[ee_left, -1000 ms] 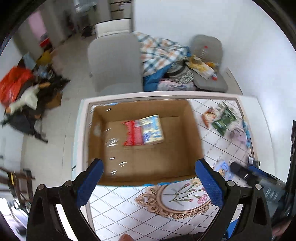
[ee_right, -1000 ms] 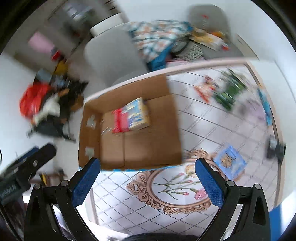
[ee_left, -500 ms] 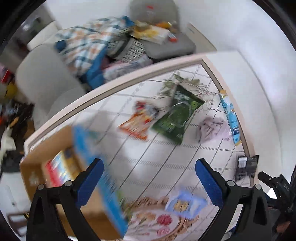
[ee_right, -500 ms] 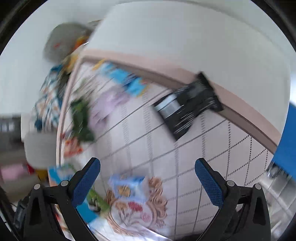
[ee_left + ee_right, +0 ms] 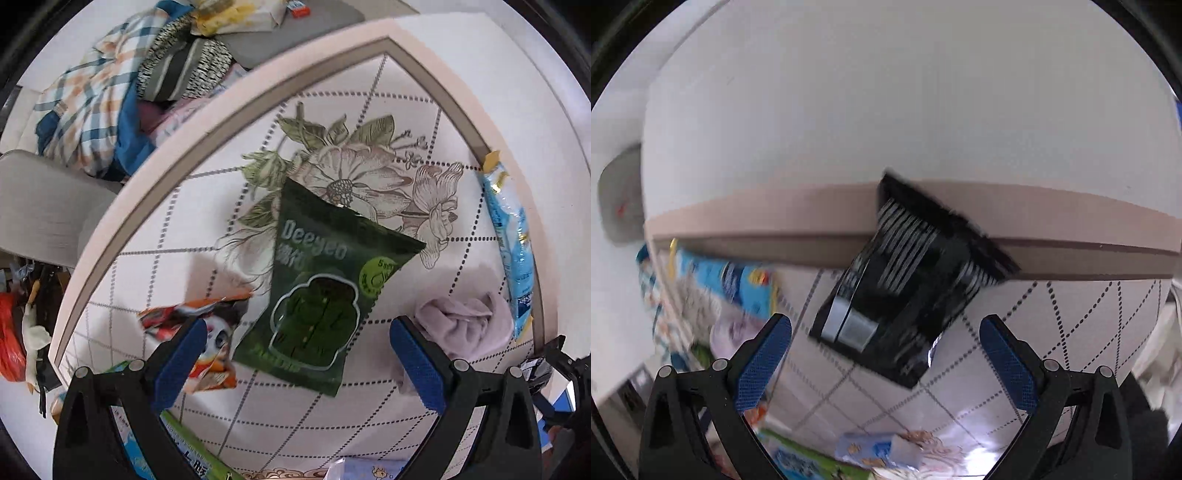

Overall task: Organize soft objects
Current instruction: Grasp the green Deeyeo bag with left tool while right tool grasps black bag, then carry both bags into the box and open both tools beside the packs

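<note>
My left gripper [image 5: 297,363] is open above a dark green snack pouch [image 5: 321,291] lying flat on the tiled tablecloth [image 5: 369,92]. An orange snack bag [image 5: 199,332] lies by the left finger, a crumpled lilac cloth [image 5: 465,325] by the right finger, and a light blue packet [image 5: 511,243] along the table's right edge. My right gripper [image 5: 886,363] is open over a black striped packet [image 5: 905,280] that lies against the table's beige rim [image 5: 757,210]. Nothing sits between either pair of fingers.
A grey chair [image 5: 40,206] and a heap of plaid bedding [image 5: 88,96] stand beyond the table's far edge. A blue and green box edge [image 5: 184,458] shows at lower left. A white wall [image 5: 886,92] rises right behind the black packet. A small blue packet [image 5: 871,448] lies near.
Both grippers swung away from the cardboard box to the table's right part. The left one closed in on the green pouch, the right one on the black packet. Both stayed open.
</note>
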